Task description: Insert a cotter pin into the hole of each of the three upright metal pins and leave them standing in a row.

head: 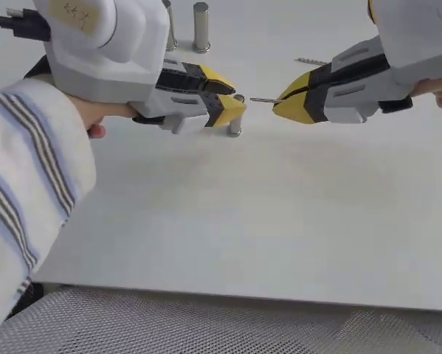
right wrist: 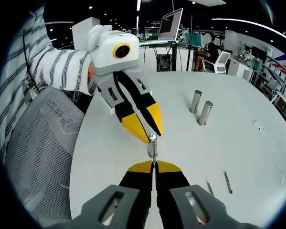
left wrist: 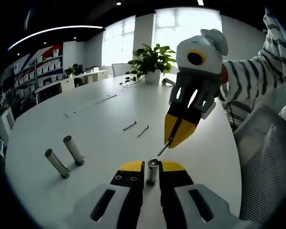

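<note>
The jaws of the left gripper (left wrist: 152, 166) are clamped on an upright metal pin (left wrist: 153, 172), gripped just below its top, with its foot on the table (head: 228, 214). The jaws of the right gripper (right wrist: 153, 165) are pressed together on a cotter pin (right wrist: 153, 152), which is held level and projects forward from the tips. Its free end is recorded just beside the top of the held pin; whether it is inside the hole cannot be told. The two grippers are faced tip to tip, near each other but apart.

Two further metal pins (head: 201, 28) are noted standing upright, close together, farther back on the table. Two spare cotter pins (left wrist: 130, 126) are laid flat side by side, well apart from the grippers. The table is white with a rounded edge. An open office with large windows is seen behind it. A potted plant (left wrist: 152, 59) is set at the far edge and a mesh chair (right wrist: 42, 152) at the near edge.

The left gripper is carried roughly level by the left hand (head: 95, 118), reached in from the left in a striped sleeve (head: 21, 184). The right hand (head: 438, 90) is partly seen at the right edge.
</note>
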